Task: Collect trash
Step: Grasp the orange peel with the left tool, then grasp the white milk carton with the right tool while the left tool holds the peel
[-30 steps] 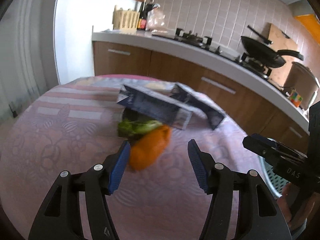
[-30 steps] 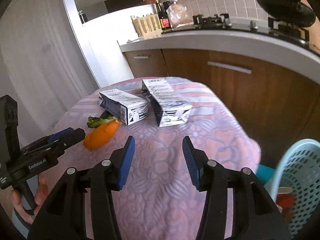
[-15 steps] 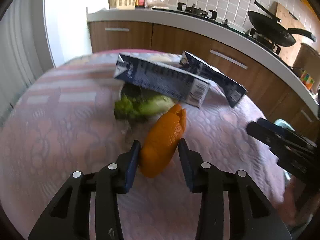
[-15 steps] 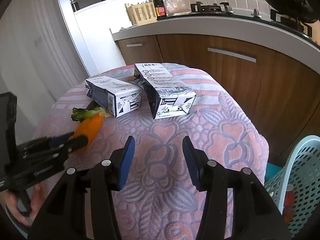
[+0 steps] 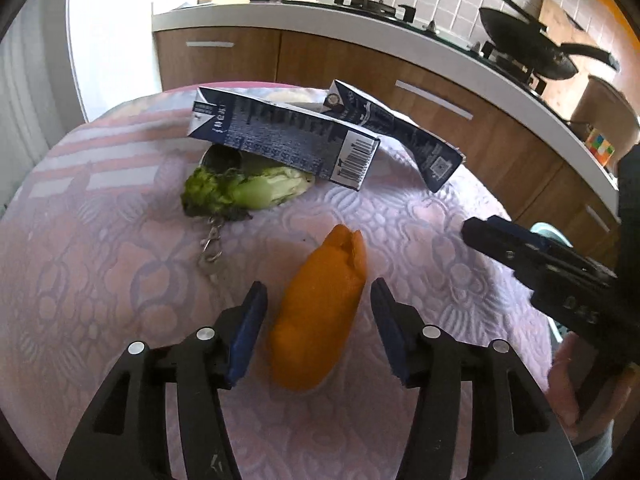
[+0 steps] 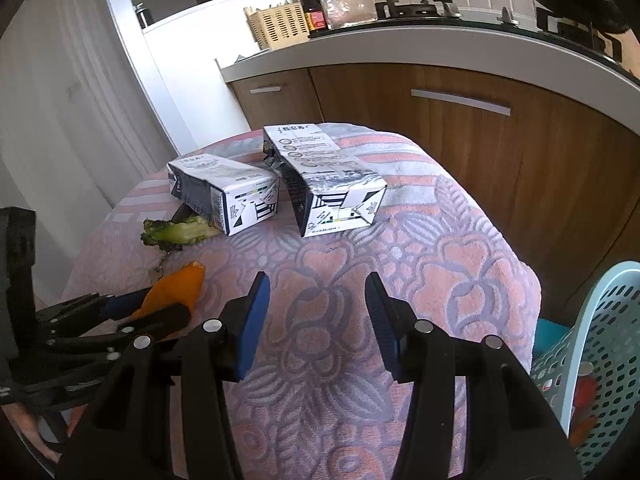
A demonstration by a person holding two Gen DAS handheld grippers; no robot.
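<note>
An orange peel [image 5: 320, 308] lies on the patterned tablecloth [image 5: 100, 280]. My left gripper [image 5: 318, 320] is open around it, one blue pad on each side with small gaps. The peel also shows in the right wrist view [image 6: 176, 286]. A green vegetable scrap [image 5: 244, 192] and two empty dark-blue cartons [image 5: 280, 140] [image 5: 400, 132] lie farther back. My right gripper [image 6: 316, 312] is open and empty above the table's near right part. The cartons [image 6: 228, 196] [image 6: 332, 184] are ahead of it.
A light-blue perforated trash basket [image 6: 592, 352] with some trash in it stands off the table's right side. A small metal key chain [image 5: 210, 248] lies left of the peel. Kitchen cabinets and counter [image 5: 400, 56] with stove and pan run behind.
My left gripper came down over the orange peel and narrowed on it, then its pads spread a little apart again. The right gripper moved slightly closer to the table, still open.
</note>
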